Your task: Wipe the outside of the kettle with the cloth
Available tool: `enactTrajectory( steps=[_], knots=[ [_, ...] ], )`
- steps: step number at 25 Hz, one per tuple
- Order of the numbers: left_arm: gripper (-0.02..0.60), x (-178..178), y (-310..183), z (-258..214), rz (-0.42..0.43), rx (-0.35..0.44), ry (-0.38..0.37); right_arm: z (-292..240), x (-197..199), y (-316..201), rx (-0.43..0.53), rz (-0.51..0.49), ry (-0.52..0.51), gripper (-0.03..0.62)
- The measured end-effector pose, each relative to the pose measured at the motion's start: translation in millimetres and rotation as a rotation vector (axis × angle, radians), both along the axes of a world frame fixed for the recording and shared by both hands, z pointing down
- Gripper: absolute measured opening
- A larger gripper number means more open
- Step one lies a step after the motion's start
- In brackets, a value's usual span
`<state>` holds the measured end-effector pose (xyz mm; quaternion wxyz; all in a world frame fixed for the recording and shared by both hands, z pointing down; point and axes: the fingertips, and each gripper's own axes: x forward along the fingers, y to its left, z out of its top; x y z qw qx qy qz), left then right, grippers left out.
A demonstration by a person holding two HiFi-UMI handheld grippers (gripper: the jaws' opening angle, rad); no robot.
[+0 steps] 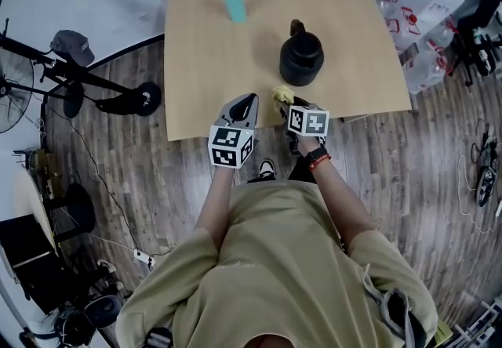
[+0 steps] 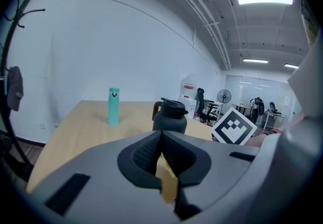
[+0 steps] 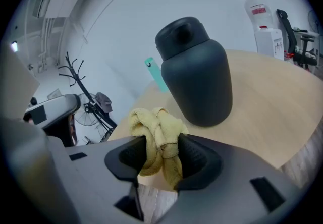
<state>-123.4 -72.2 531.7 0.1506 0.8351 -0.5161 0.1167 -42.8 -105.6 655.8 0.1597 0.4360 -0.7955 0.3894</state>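
- Head view: person stands at the near edge of a pale wooden table (image 1: 196,64), a gripper in each hand.
- Black kettle (image 1: 301,56) stands upright around mid-table, handle on its far side. Teal bottle (image 1: 232,0) is upright further off and to the left, well apart from the kettle.
- Left gripper (image 1: 245,100) is over the near edge, pointing away from the person. Right gripper (image 1: 285,105) is just beside it on the right, with the yellow cloth (image 1: 282,94) bunched at its tip, near the kettle's near side. Cannot tell from here whether cloth and kettle touch.
- Left gripper view: left gripper (image 2: 161,134) has its jaws closed tip to tip, with nothing gripped. Beyond them are the kettle (image 2: 170,115), the bottle (image 2: 113,106) to its left, and a marker cube (image 2: 233,126) at the right.
- Right gripper view: right gripper (image 3: 162,140) is clamped on the cloth (image 3: 156,127), jaws held slightly apart by the wad, folds bulging above and hanging below.
- Kettle (image 3: 197,81) stands on the table (image 3: 272,92) just beyond the cloth, a gap showing between them. A sliver of the bottle (image 3: 156,74) shows behind the kettle's left side.
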Motion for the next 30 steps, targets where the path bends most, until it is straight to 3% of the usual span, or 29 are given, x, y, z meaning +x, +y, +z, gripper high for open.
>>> enactTrajectory(
  steps=[11,20,30],
  knots=[
    [0.025,-51.5,-17.3,0.5,-0.103,-0.011,-0.02,13.6,-48.7,-59.0,-0.109,0.13,-0.168,0.186],
    [0.025,-67.1,-38.0,7.3,-0.136,-0.032,-0.015,21.3,-44.4,-103.5,-0.176,0.376,-0.306,0.185],
    [0.025,-59.5,-47.5,12.6,-0.115,-0.038,-0.005,21.3,-44.1,-102.8,-0.182,0.356,-0.313,0.185]
  ],
)
